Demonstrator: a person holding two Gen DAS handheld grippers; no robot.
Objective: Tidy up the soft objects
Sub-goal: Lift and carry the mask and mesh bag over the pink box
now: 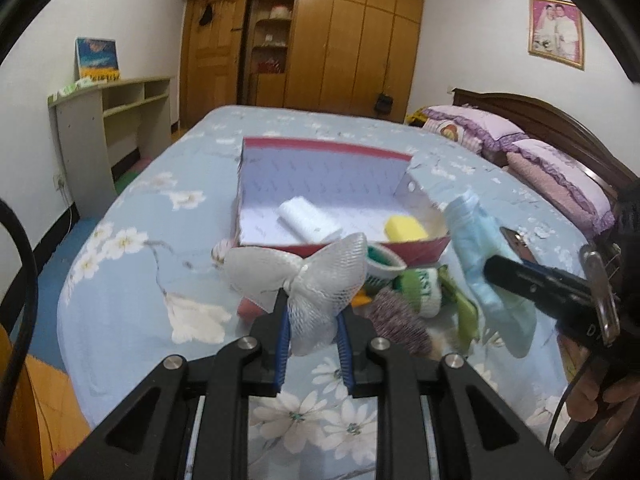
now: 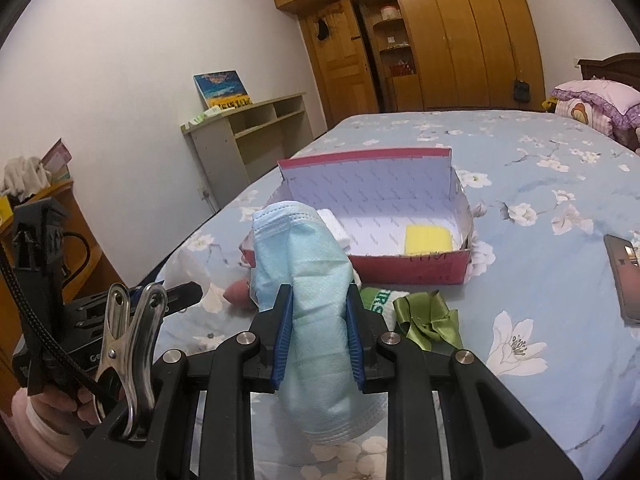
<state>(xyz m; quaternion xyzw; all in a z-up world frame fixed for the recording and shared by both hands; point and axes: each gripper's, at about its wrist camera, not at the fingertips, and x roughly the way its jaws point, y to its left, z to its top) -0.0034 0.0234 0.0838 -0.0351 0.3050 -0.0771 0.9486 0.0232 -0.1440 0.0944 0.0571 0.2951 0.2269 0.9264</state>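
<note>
Two soft things are held clear of the bed [image 1: 128, 216]: a white mesh bow [image 1: 308, 284] is pinched between the blue pads of the left gripper [image 1: 310, 340], whose jaws are closed as tight as they go, and a pale blue face mask [image 2: 316, 300] is clamped between the pads of the right gripper [image 2: 318, 332], whose jaws are narrowed onto the folded fabric. The mask is draped over and below the jaws.

Beyond both grippers a red-walled cardboard box [image 1: 416, 250] is set open on the floral bedspread, towards the middle of the bed. Inside it a white roll [image 1: 308, 222] is laid near the left wall and a yellow sponge [image 2: 428, 240] near the front right corner.

Just in front of the box's near wall, a loose cluster is left on the bedspread: a green ribbon [image 2: 428, 320], a white item with green lettering [image 1: 426, 288], a speckled purplish ball of yarn [image 1: 396, 320], and a small pink object [image 2: 236, 294]. A phone [image 2: 624, 276] is laid well to the right of the box.

Purple pillows [image 1: 552, 176] are stacked at the head of the bed; a wooden wardrobe [image 2: 460, 32] and a pale shelf unit [image 2: 244, 132] are placed against the walls behind.
</note>
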